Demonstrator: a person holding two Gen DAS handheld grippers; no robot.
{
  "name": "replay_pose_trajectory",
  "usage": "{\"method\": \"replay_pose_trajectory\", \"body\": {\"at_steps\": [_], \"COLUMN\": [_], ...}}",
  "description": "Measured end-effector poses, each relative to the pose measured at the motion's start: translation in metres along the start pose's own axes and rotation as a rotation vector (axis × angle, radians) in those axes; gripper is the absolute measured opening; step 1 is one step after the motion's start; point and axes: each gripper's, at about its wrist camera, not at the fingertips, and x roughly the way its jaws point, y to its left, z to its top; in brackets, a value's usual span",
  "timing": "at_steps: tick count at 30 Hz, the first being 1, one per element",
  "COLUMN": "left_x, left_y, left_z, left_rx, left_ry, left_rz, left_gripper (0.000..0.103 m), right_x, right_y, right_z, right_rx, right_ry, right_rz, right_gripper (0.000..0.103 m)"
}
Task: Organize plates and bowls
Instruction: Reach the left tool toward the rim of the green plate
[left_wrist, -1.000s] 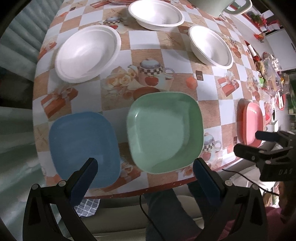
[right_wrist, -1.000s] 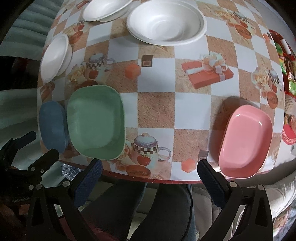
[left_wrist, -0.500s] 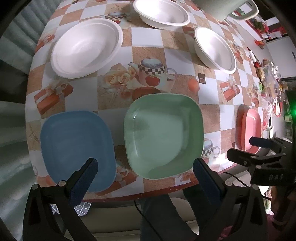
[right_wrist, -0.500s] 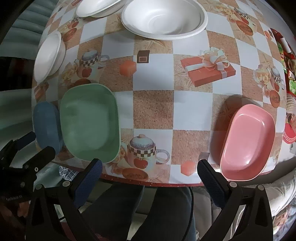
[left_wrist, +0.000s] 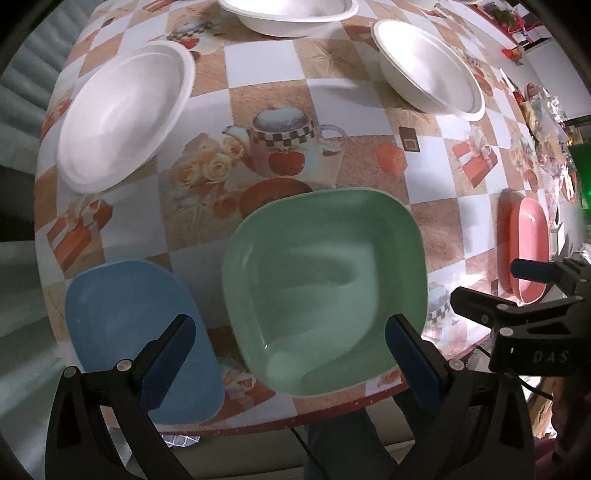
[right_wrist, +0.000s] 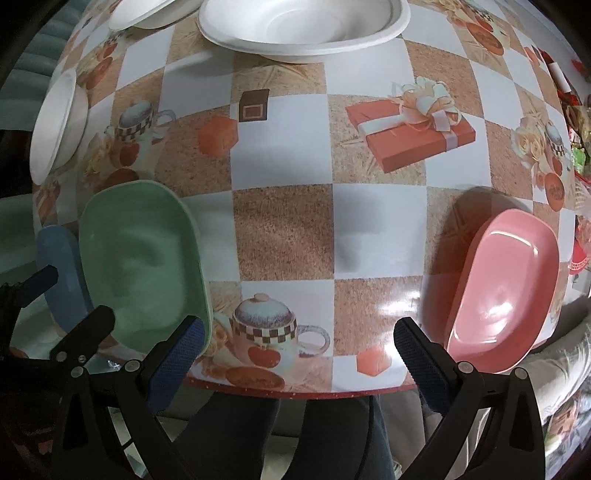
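A green square plate (left_wrist: 325, 288) lies near the table's front edge, with a blue plate (left_wrist: 133, 332) to its left and a pink plate (left_wrist: 528, 247) far right. Three white bowls sit further back: one left (left_wrist: 122, 110), one top middle (left_wrist: 291, 11), one right (left_wrist: 428, 70). My left gripper (left_wrist: 288, 354) stands open above the front edge, its fingers straddling the green plate's near rim. My right gripper (right_wrist: 295, 354) is open too, hovering between the green plate (right_wrist: 144, 266) and the pink plate (right_wrist: 506, 291). It holds nothing.
The table wears a checked oilcloth (right_wrist: 280, 236) printed with teapots and gift boxes. Clutter lines the far right edge (left_wrist: 546, 122). A person's legs (right_wrist: 280, 435) show below the front edge. The right gripper's body (left_wrist: 524, 321) appears in the left wrist view.
Both grippers have come lower and closer to the table, so the plates look larger. The left one now straddles the green plate's near rim. Nothing on the table has shifted.
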Motion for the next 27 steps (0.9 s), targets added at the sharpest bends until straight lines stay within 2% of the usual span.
{"method": "replay_pose_trajectory", "body": {"at_steps": [3,8,11,15,27], "left_x": [0.005,0.012,0.014,0.018,0.037], "left_y": [0.001,0.003,0.004,0.015,0.007], "left_z": [0.004,0.007,0.009,0.008,0.006], "left_rx": [-0.001,-0.013,-0.013,-0.044,0.012], "left_ry": [-0.004,-0.011,-0.019,-0.006,0.042], "left_rz": [0.006,-0.027,0.003,-0.032,-0.023], "left_gripper": [0.103,0.103,0.103,0.103,0.103], "right_x": [0.006,0.017,0.020,0.025,0.073], "right_y": [0.010,0.011,0.007,0.009,0.022], "right_z": [0.002,0.021,0.024,0.025,0.041], "right_rx": [-0.002,-0.012,-0.005,-0.021,-0.051], "right_ry": [0.001,0.006,0.013,0.011,0.015], "right_rz": [-0.009,0.021,0.021,0.017,-0.034], "right_gripper": [0.103,0.103,0.103,0.103,0.103]}}
